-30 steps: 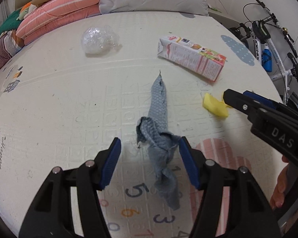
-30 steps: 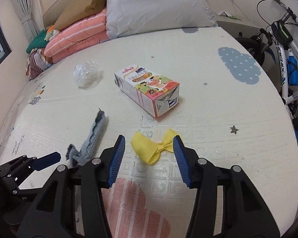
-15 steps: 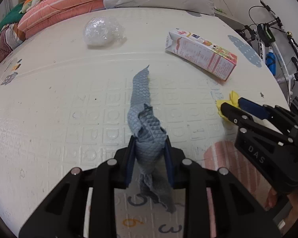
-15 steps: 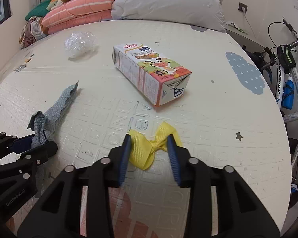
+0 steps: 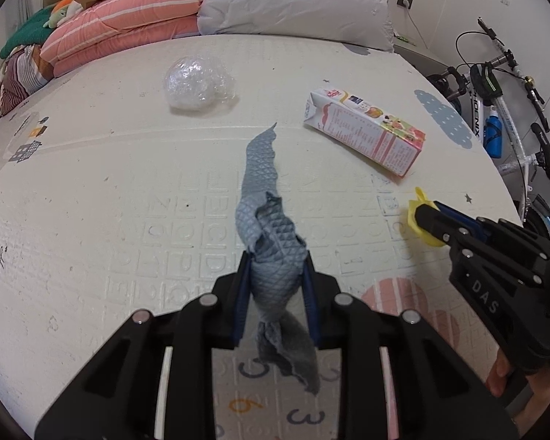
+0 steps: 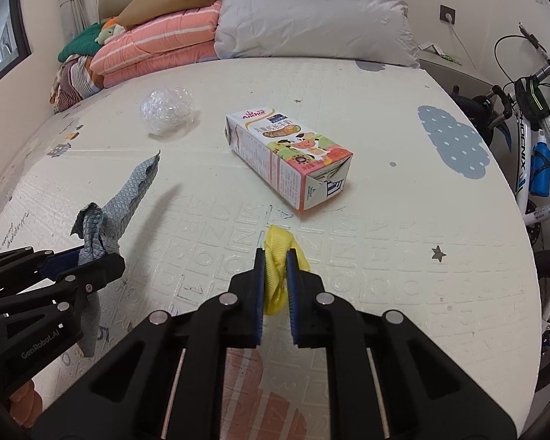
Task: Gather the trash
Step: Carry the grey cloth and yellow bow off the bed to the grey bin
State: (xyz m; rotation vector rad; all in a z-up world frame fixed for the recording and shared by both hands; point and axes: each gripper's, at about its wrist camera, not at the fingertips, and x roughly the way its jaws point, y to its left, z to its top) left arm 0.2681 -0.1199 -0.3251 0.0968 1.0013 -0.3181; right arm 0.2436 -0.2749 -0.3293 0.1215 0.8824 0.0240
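Note:
My left gripper (image 5: 275, 267) is shut on a grey textured cloth strip (image 5: 264, 198), lifted off the play mat; the strip also shows in the right wrist view (image 6: 123, 201). My right gripper (image 6: 275, 256) is shut on a yellow ribbon bow (image 6: 278, 249), which peeks out beside that gripper in the left wrist view (image 5: 418, 216). A milk carton (image 6: 289, 157) lies on its side on the mat; it also shows in the left wrist view (image 5: 366, 135). A crumpled ball of clear plastic wrap (image 5: 198, 84) lies farther back and shows in the right wrist view too (image 6: 168, 110).
The cream play mat (image 5: 91, 190) covers the floor. Folded pink bedding (image 5: 128, 36) and a grey pillow (image 5: 297, 3) line the back wall. A white bicycle (image 5: 506, 121) stands at the right edge, also in the right wrist view (image 6: 535, 146).
Both grippers went from open to shut: the left closed on the grey cloth and raised it, the right closed on the yellow ribbon bow and lifted it off the mat.

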